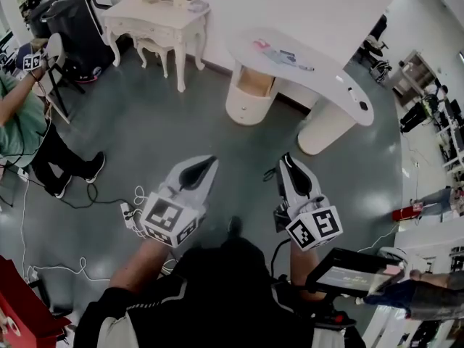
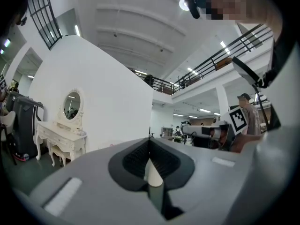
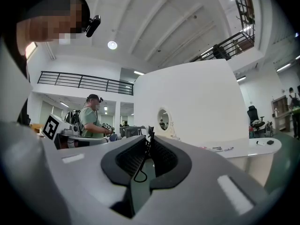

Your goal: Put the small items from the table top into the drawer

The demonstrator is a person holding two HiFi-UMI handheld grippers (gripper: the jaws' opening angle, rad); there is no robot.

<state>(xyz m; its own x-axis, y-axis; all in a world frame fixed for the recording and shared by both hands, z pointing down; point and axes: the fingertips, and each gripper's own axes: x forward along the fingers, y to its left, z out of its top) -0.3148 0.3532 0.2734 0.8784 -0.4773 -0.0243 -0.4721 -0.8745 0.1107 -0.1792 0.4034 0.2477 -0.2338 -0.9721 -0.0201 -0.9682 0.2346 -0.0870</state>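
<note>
Person in a green shirt [image 1: 18, 118] is standing far off to the left of the left gripper. A white dressing table [image 1: 156, 17] is sitting ahead-left of it, against the wall. Left gripper [image 1: 212, 160] is being held low over the grey floor [image 1: 145, 122], jaws pressing together at the tips, nothing showing between them. Right gripper [image 1: 287, 157] is hovering just beside it on the right. Its jaws are narrow, tips meeting and pinching a thin black cord [image 3: 139, 177] whose loop is hanging in the gap behind the tips. Curved white table [image 1: 319, 71] is standing well ahead of both grippers, a bit right of the right one. Small items [image 1: 279, 54] are lying on its top toward the left end – flat pink and blue pieces, too small to name. A pen-like stick [image 1: 351, 91] and a dark lump [image 1: 363, 106] are lying further right, near the table's right end – all well apart from both sets of jaws. Another person's hand is holding a tablet [image 1: 348, 270] close behind-right of the right gripper.
</note>
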